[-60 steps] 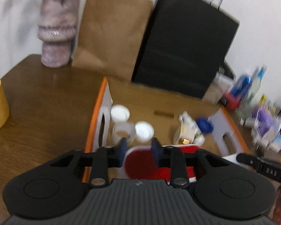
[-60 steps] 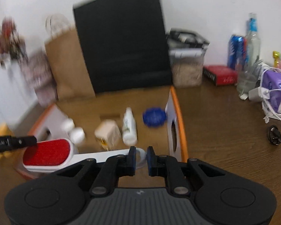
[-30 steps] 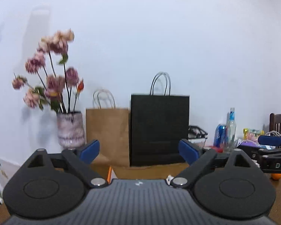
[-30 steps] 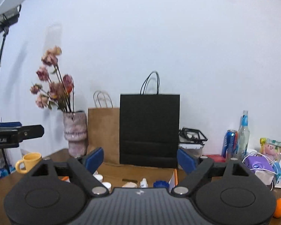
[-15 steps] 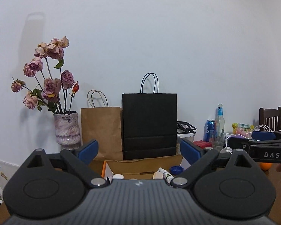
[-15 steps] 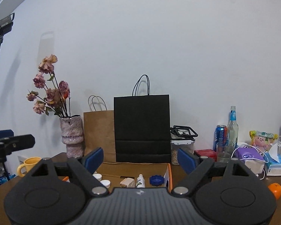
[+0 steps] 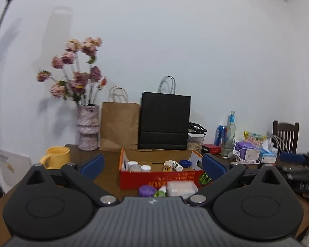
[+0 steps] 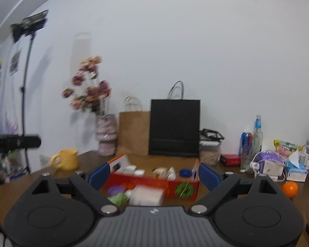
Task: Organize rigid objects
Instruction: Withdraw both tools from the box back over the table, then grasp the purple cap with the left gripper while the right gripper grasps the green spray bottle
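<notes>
brown wooden table point(image 7: 111, 160) against a plain white wall, pretty cluttered. low cardboard box point(image 7: 160, 175) with a red front and orange edges sits in the middle, and inside it there's a couple of small white jars point(image 7: 137, 167), a little white dropper bottle point(image 7: 175, 165) lying down, a small cream-coloured item point(image 7: 166, 167) next to it and a blue round lid point(image 7: 185, 163). just in front of the box, outside it, are a purple lid point(image 7: 147, 189), a green-topped bottle point(image 7: 160, 192) and a clear plastic tub point(image 7: 182, 187). behind the box stand a brown paper bag point(image 7: 119, 126) and a black paper bag point(image 7: 164, 121), with a vase of pink flowers point(image 7: 87, 127) to the left and a yellow mug point(image 7: 56, 156) nearer. left gripper point(image 7: 152, 164) is spread wide with nothing in it, well back from the box. right gripper point(image 8: 154, 174) is the same, wide apart and empty, though its view is blurry. an orange point(image 8: 290, 189) sits off to the right
</notes>
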